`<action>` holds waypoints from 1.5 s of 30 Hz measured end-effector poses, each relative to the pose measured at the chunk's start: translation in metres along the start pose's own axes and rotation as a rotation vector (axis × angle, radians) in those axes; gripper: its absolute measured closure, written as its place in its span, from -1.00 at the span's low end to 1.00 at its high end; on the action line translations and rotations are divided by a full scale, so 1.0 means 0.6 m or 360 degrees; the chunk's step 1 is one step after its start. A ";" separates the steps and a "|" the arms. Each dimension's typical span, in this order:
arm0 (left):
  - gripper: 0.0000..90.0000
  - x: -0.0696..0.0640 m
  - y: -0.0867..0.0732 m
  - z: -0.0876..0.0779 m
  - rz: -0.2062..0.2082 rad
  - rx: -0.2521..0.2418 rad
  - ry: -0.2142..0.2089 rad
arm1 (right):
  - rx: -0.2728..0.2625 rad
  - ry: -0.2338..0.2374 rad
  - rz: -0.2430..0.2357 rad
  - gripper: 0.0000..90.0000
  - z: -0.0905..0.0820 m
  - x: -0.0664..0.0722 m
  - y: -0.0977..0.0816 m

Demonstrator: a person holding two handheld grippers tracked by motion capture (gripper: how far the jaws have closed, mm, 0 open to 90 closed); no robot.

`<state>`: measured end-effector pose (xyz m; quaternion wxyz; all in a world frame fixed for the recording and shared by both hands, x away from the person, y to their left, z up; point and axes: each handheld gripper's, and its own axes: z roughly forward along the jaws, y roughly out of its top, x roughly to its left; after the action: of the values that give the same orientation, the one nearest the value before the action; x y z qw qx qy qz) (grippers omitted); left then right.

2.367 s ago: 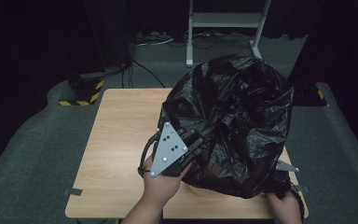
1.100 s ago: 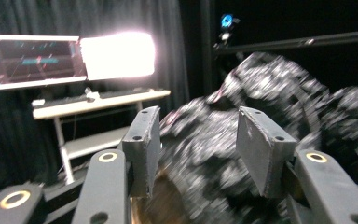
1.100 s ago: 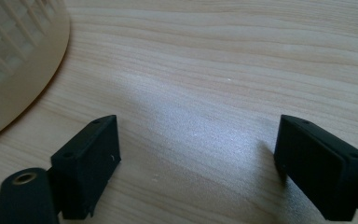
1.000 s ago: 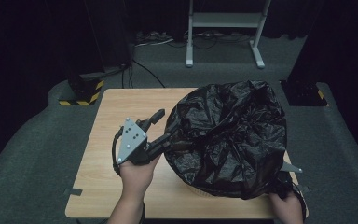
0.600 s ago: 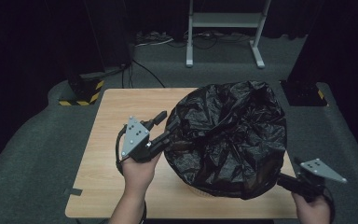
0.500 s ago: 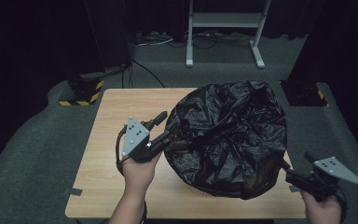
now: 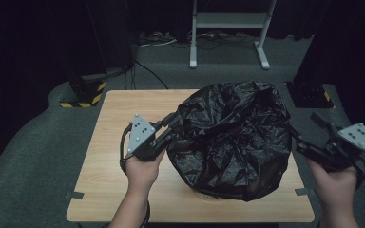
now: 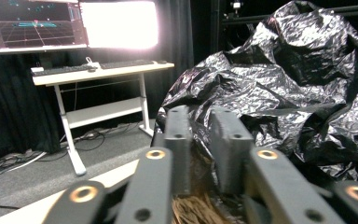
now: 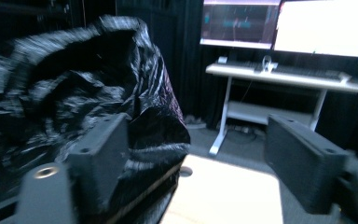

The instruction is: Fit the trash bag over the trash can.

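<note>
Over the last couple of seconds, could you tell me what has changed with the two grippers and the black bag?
The left gripper slid off the top of the black bag to its left edge, where its jaws stand nearly shut around the rim. The right gripper came out from under the bag's near right side, rose and swung out to the right, jaws wide open. The bag settled lower and rounder. The wooden table stayed put.

Right gripper (image 7: 309, 135) now raised beside the black bag (image 7: 233, 137), jaws wide apart.
</note>
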<state>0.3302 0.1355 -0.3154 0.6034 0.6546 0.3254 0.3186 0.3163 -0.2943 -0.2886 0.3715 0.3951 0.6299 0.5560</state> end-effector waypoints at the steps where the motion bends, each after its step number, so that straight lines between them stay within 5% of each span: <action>1: 0.91 0.004 -0.003 0.003 -0.0003 0.0016 0.0002 | 0.0021 0.0034 0.0014 -0.23 0.011 -0.001 -0.002; 6: 1.00 0.016 -0.013 0.010 -0.0022 0.0052 0.0034 | 0.0191 0.0178 0.0065 0.57 0.057 -0.004 -0.017; 8: 1.00 0.023 -0.019 0.011 -0.0050 0.0056 0.0057 | 0.0213 0.0187 0.0045 0.95 0.064 -0.001 -0.022; 9: 1.00 0.026 -0.022 0.012 -0.0059 0.0059 0.0068 | 0.0212 0.0181 0.0032 0.98 0.066 0.000 -0.023; 18: 1.00 0.039 -0.066 0.022 -0.0108 0.0145 0.0144 | 0.0271 0.0033 -0.0040 0.98 0.080 0.001 -0.042; 23: 1.00 0.038 -0.085 0.022 -0.0128 0.0173 0.0148 | 0.0306 0.0010 -0.0035 0.99 0.087 0.000 -0.062; 45: 1.00 -0.007 -0.185 -0.003 -0.0190 0.0330 0.0044 | 0.0538 0.0165 0.0050 1.00 0.104 0.035 -0.204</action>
<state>0.3218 0.1395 -0.4263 0.5458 0.6885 0.4033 0.2559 0.3538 -0.2584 -0.4177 0.2581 0.4324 0.7264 0.4677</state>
